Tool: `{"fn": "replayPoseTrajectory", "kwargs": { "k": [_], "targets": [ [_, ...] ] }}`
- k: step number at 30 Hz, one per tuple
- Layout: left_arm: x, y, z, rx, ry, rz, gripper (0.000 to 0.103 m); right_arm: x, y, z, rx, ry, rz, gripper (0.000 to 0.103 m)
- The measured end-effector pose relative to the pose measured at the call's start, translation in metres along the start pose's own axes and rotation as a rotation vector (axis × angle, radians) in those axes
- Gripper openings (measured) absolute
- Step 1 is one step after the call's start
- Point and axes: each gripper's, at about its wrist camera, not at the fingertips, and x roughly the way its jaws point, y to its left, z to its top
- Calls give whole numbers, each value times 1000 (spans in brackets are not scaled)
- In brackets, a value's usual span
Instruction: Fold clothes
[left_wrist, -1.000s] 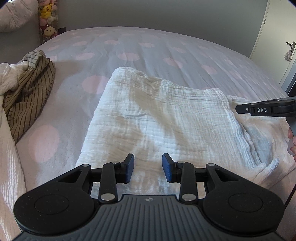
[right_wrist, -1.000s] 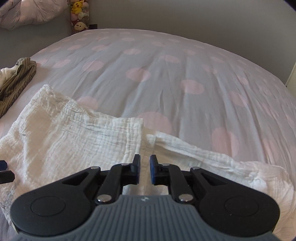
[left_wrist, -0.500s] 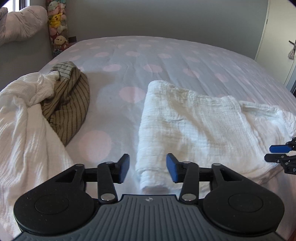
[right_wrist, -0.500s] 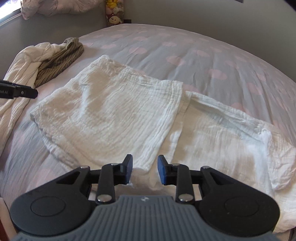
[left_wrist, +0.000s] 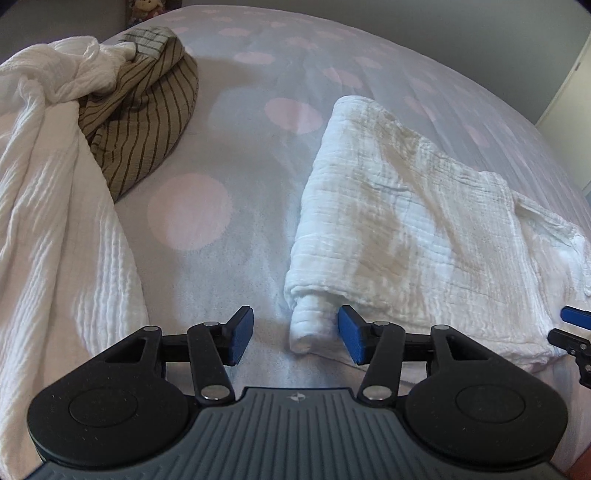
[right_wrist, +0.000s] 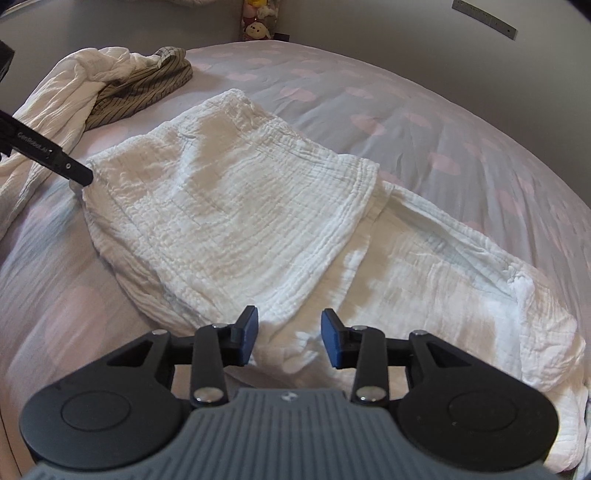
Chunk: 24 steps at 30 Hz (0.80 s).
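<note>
Polka-dot bed (left_wrist: 229, 155), grey with pink spots, and one white muslin garment (right_wrist: 236, 206) lies half-folded at its middle. Left gripper (left_wrist: 291, 334) hovers at the near-left corner, jaws standing apart, the rolled corner between them but unpinched. Right gripper (right_wrist: 288, 338) sits over the near edge, jaws opening, gripping nothing. Best play, I'd say: pinch both near corners together and carry them evenly. Waiting aside: one striped garment (left_wrist: 144, 122), one more white cloth (left_wrist: 51, 221).

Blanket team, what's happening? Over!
Left gripper open at white blanket's near corner. Right gripper opening, nothing pinched. Blanket part-folded. Striped cloth lies clear.
</note>
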Motion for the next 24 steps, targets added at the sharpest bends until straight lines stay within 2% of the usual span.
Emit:
{"fn": "replayPoseTrajectory", "kwargs": {
  "k": [10, 12, 18, 21, 23, 24],
  "targets": [
    [3, -11, -6, 88, -63, 45, 49, 4, 38, 1, -272, -9, -11, 47],
    [2, -15, -6, 127, -86, 56, 49, 6, 42, 1, -295, -11, -21, 47],
    [-2, -33, -7, 294, -163, 124, 48, 7, 37, 3, -260, -3, -11, 31],
    [-3, -38, -8, 355, -196, 151, 42, 6, 36, 2, -253, -4, -11, 28],
    [-4, -38, -7, 371, -208, 141, 22, 6, 36, 2, -241, -5, -10, 24],
    [-4, -40, -7, 378, -208, 132, 16, 6, 35, 2, -231, -6, -10, 23]
  ]
}}
